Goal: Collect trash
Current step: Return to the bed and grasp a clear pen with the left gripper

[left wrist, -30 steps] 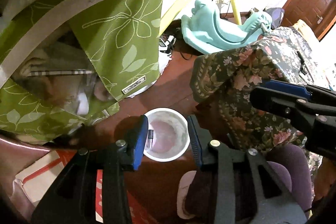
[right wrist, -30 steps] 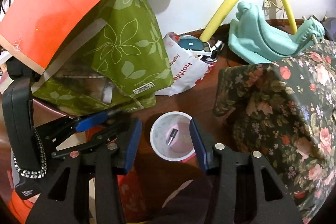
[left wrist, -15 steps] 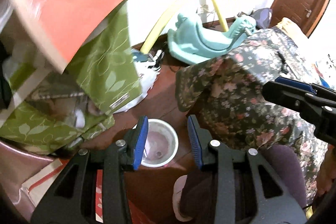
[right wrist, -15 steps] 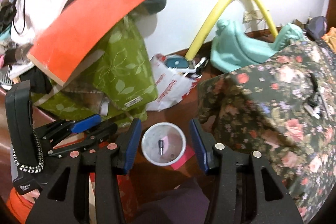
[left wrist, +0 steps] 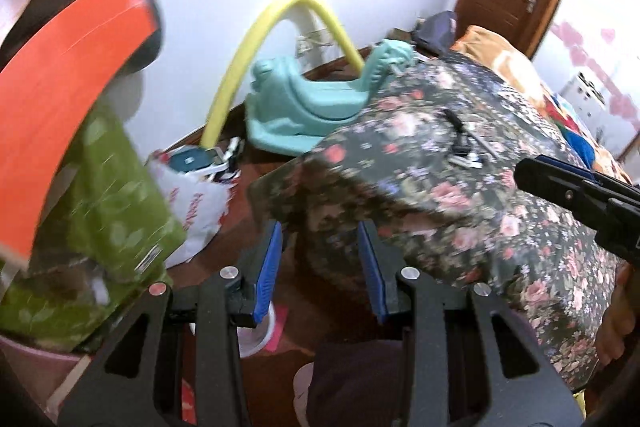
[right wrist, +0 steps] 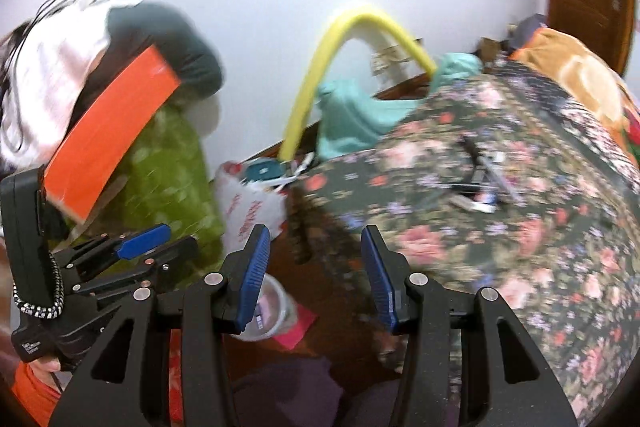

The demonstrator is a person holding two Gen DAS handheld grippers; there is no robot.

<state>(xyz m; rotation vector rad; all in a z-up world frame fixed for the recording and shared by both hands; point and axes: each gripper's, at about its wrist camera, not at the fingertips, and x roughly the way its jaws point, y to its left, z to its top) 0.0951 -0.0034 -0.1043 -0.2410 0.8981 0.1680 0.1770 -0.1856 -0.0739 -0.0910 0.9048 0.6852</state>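
Two black grippers with blue finger pads were spread apart and held nothing. The left gripper (left wrist: 320, 267) hung above the dark wooden floor, with the corner of a dark floral-patterned bedspread (left wrist: 460, 195) showing between its pads. The right gripper (right wrist: 314, 275) was likewise parted, framing the same bedspread edge (right wrist: 500, 227). Below the left pad of each gripper stood a small round white plastic cup with a pinkish inside (right wrist: 272, 311), upright on the floor and partly hidden by the pad; in the left wrist view only its rim (left wrist: 260, 331) showed. A pink paper scrap (right wrist: 298, 331) lay just beside the cup, touching or nearly so. Several small items, blurred, lay on top of the bedspread (right wrist: 480, 183). Farther out, a white plastic bag with red lettering (right wrist: 252, 207) rested near the wall, beside a green leaf-print cloth (right wrist: 168, 179) under an orange board (right wrist: 112, 131). A teal plastic rocking toy (left wrist: 312, 107) and a curved yellow foam tube (left wrist: 256, 47) stood against the white wall.
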